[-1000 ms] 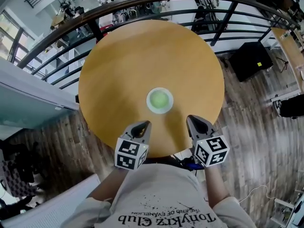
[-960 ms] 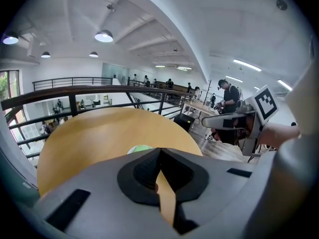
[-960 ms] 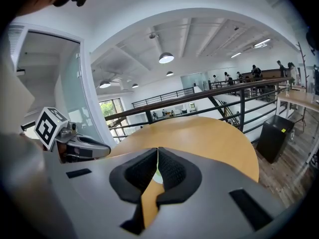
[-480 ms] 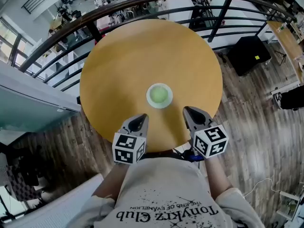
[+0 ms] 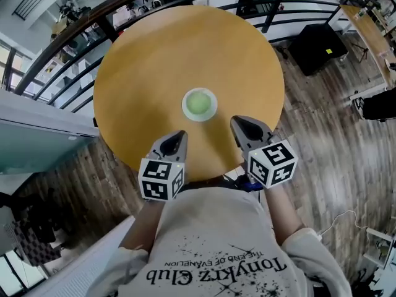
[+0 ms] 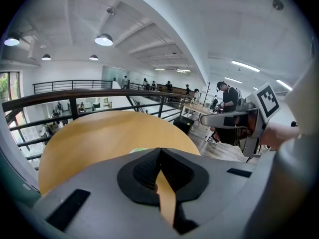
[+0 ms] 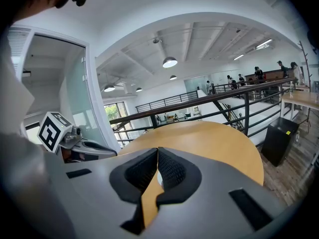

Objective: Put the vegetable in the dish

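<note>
Well, the veg sits in the white dish, about mid on the round wooden surface. It looks like the job is prob done already.

The veg is a small, round, pale green thing. My guess: it is light and a bit smooth, so it could slip or roll. I can't tell if it is real and soft or a hard toy, so a soft squeeze is best. A good spot to hold it is across its fat middle, coming from the top, w/ the fingers kept off the dish rim. The dish looks small and light too, so a bump may push it along.

The L gripper hangs over the near edge of the surface. Its fingers are pressed together w/ nothing held. The R gripper is beside it, on the other side of the dish. Its fingers are pressed together too, w/ nothing held. Both are apart from the dish.

Writing: the shirt has big print that reads "TonyKrz Club", upside down in the head view. A small line by it is too tiny to read for sure. The cubes have black & white squares, no words.
</note>
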The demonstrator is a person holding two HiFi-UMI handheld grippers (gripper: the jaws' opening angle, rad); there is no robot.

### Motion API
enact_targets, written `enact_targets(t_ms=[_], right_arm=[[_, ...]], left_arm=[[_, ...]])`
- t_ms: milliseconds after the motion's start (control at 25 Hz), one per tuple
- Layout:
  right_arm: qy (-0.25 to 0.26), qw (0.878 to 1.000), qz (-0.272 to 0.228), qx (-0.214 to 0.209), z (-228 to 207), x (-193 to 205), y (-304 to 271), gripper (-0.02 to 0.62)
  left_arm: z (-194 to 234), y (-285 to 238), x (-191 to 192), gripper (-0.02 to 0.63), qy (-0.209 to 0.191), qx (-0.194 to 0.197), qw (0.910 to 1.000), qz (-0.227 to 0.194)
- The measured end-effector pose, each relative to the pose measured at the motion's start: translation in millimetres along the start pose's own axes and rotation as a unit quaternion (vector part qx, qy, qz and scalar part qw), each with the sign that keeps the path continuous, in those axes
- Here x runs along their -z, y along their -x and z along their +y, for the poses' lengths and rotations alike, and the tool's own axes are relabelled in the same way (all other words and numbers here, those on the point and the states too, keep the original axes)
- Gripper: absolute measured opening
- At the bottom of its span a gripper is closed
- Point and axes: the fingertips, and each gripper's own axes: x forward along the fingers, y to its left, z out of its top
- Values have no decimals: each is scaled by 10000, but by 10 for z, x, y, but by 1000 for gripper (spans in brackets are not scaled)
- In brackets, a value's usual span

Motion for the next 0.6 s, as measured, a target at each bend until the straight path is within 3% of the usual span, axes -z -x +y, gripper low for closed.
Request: enact_targets(t_ms=[600], right_arm=[[40, 9999, 84, -146, 12, 54, -6, 25]], left_arm=[[-38, 21, 42, 23, 66, -61, 10000, 18]])
